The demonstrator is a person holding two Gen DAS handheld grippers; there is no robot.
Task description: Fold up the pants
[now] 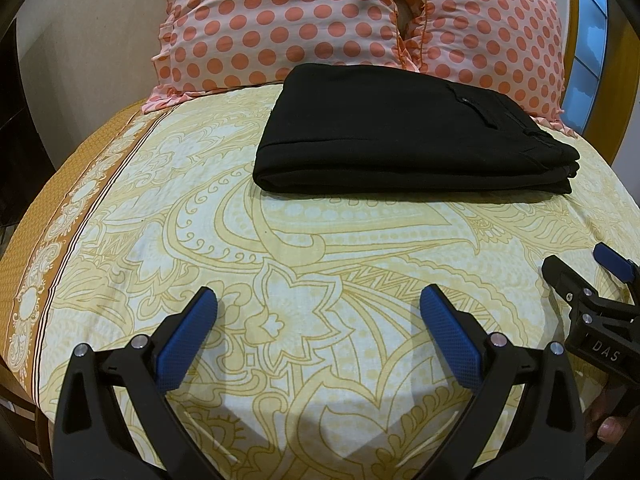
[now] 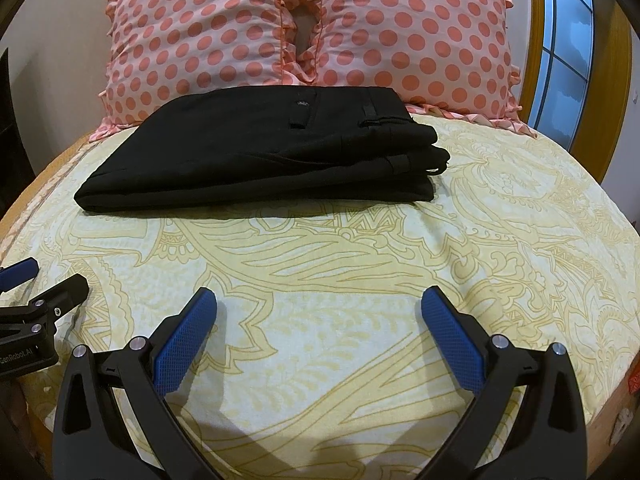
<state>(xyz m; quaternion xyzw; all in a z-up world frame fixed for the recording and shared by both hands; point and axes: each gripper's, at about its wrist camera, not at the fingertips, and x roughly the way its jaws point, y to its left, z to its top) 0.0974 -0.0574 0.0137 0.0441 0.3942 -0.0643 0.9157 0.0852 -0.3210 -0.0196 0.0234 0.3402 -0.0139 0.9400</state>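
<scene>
The black cloth pants (image 1: pixel 404 132) lie folded in a neat flat pile near the head end of the bed with the yellow flower sheet (image 1: pixel 280 280), just in front of the two pink spotted pillows (image 1: pixel 280 20). The folding looks done. The left tongs (image 1: pixel 318 312) and the right tongs (image 2: pixel 319 312) are both wide open and hold nothing, near the foot edge, well apart from the pants. Next, I think, just move away.

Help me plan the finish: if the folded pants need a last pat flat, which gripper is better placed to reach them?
Right, marginally. Both the left gripper and right gripper are open and clear of the black pants, but the stacked waistband end lies toward the right side.
</scene>
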